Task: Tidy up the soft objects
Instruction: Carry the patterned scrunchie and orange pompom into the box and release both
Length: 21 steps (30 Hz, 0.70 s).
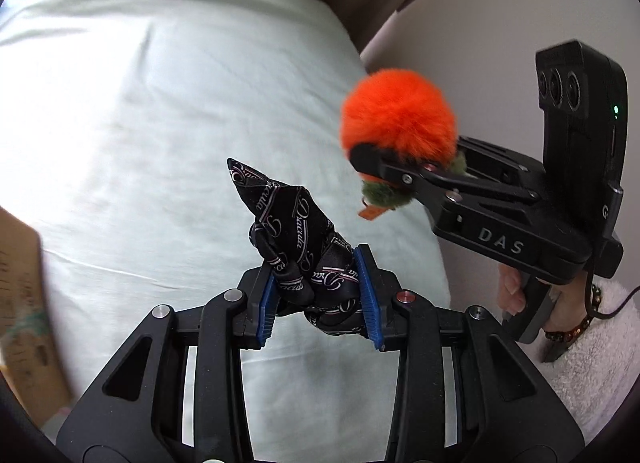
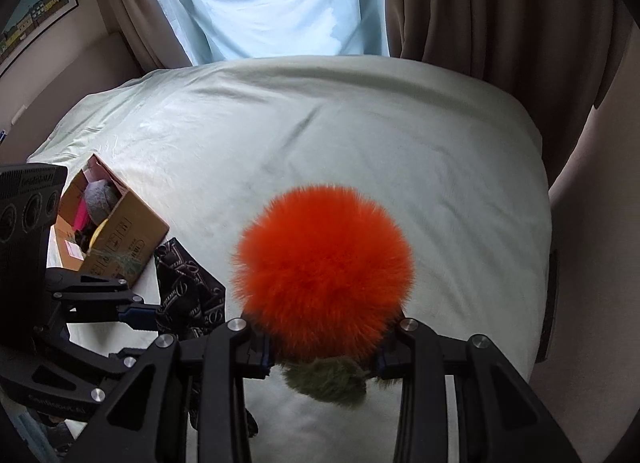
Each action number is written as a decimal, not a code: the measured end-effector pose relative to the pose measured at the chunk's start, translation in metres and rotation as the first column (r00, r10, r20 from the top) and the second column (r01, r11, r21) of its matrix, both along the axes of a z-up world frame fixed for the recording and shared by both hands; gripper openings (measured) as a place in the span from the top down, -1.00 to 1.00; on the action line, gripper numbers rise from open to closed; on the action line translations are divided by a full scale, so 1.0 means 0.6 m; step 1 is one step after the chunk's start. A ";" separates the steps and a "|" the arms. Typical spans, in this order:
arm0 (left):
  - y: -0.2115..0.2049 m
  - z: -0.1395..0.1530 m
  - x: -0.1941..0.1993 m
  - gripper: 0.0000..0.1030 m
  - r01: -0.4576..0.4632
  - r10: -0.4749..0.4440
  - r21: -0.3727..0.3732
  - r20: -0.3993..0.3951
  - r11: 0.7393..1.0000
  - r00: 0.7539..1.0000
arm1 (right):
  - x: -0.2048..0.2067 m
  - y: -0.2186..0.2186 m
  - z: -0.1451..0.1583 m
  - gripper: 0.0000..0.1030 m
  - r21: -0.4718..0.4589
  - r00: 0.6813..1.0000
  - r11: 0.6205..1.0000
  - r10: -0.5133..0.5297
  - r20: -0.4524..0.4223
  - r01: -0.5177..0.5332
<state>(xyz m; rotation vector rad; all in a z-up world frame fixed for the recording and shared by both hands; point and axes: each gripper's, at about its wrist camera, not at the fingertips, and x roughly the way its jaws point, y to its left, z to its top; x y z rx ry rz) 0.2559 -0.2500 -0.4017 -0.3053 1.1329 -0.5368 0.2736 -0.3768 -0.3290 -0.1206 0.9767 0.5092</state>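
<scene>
two hand-held grippers clamp scarf [image 1: 298,231] and pompom [image 2: 324,271].

1. A round, fluffy bright-orange fur pom-pom [image 2: 324,275] with an olive-green furry tuft [image 2: 326,381] at its base and a small orange tag is held up above the pale-green bed sheet.
2. A black satin fabric piece printed with pale script lettering [image 1: 298,239] is bunched and crumpled, one pointed corner sticking upward.
3. An open brown cardboard box [image 2: 120,239] sits on the bed's left side, holding grey, pink and yellow soft items.
</scene>
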 end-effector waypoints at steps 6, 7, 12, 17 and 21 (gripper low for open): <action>0.097 0.103 -0.038 0.37 -0.037 0.037 -0.008 0.071 0.999 0.997 | -0.043 0.052 0.121 0.36 0.011 0.998 0.999 -0.033 0.054 0.033; 0.114 0.123 -0.044 0.37 -0.042 0.043 -0.009 0.077 0.999 0.996 | -0.050 0.063 0.139 0.36 0.017 0.997 0.999 -0.039 0.060 0.038; 0.198 0.206 -0.085 0.37 -0.078 0.079 -0.015 0.112 0.997 0.991 | -0.089 0.135 0.226 0.36 0.033 0.993 0.997 -0.076 0.086 0.073; 0.277 0.277 -0.116 0.37 -0.111 0.110 -0.002 0.148 0.994 0.983 | -0.123 0.219 0.282 0.36 0.057 0.988 0.991 -0.128 0.085 0.123; 0.366 0.317 -0.132 0.37 -0.140 0.135 0.019 0.157 0.990 0.978 | -0.146 0.299 0.309 0.36 0.091 0.985 0.985 -0.155 0.072 0.148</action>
